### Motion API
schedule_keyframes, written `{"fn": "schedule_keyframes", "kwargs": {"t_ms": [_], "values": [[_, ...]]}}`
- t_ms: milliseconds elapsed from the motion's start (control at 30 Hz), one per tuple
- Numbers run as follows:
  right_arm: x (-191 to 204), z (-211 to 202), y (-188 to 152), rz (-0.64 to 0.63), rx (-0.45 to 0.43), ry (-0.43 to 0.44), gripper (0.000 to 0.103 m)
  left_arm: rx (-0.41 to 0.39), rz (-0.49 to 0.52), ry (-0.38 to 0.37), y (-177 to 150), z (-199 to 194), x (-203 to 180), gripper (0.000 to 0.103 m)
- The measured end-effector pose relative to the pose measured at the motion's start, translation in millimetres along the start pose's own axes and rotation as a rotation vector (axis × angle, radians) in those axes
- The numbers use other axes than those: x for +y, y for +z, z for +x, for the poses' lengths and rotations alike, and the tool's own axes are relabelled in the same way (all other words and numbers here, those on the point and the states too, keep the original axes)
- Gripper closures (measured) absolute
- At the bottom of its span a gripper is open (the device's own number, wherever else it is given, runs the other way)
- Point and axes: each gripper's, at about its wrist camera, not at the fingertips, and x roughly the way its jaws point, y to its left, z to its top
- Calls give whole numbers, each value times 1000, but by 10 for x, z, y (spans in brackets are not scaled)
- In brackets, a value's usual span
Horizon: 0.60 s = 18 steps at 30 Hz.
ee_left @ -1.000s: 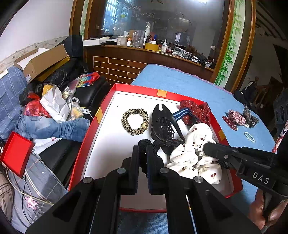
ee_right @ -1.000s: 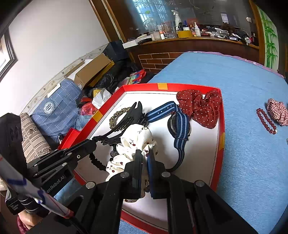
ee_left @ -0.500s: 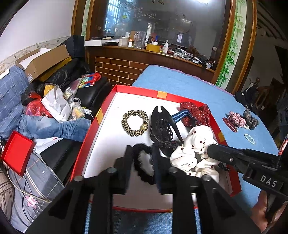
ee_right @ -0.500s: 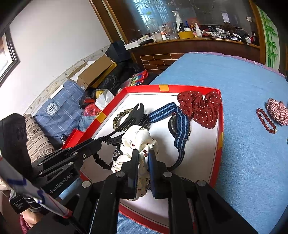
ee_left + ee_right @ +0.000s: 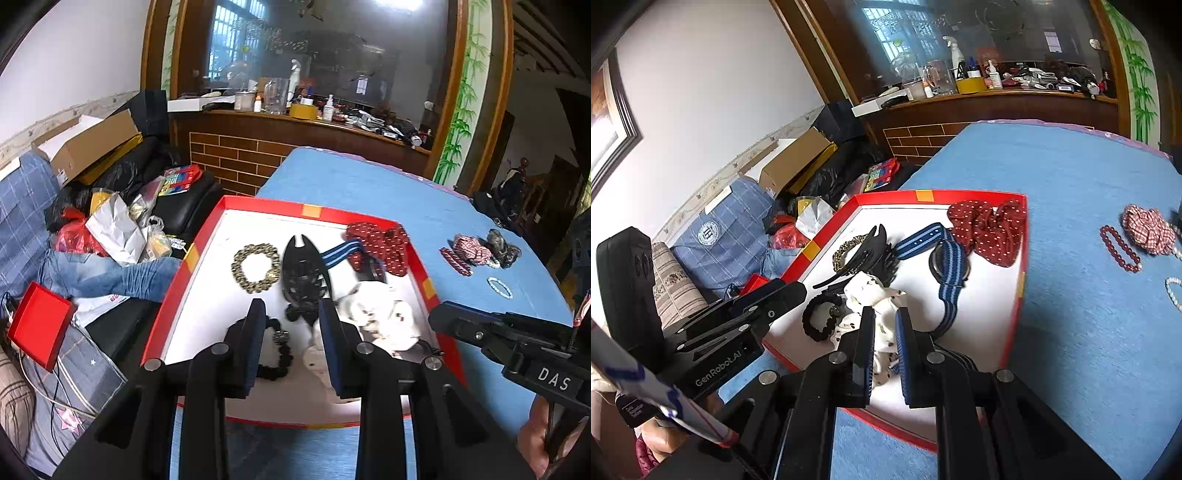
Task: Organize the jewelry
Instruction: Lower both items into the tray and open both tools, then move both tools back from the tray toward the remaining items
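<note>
Jewelry box (image 5: 177, 295) holds two scrunchies, one watch; left claw (image 5: 291, 321) opening, empty; right claw (image 5: 884, 323) pinches white scrunchie (image 5: 871, 295).

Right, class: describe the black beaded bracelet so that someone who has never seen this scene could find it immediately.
Start at the red-rimmed tray with the white floor on the blue table. Go to its near left corner, beside the white dotted scrunchie. The black beaded bracelet lies flat there: a ring of round, matte black beads with one metallic charm, unlike the leopard-print scrunchie and the solid black hair claw farther in.
</note>
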Motion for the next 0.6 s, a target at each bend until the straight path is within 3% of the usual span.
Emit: {"fn": "schedule_keyframes", "kwargs": {"t_ms": [333, 600], "values": [[-255, -329, -59, 43, -45, -4, 90, -17, 55, -24, 53, -144, -433, 69], [-736, -711, -153, 124, -93, -40, 90, -12, 129, -66, 63, -175, -945, 68]]}}
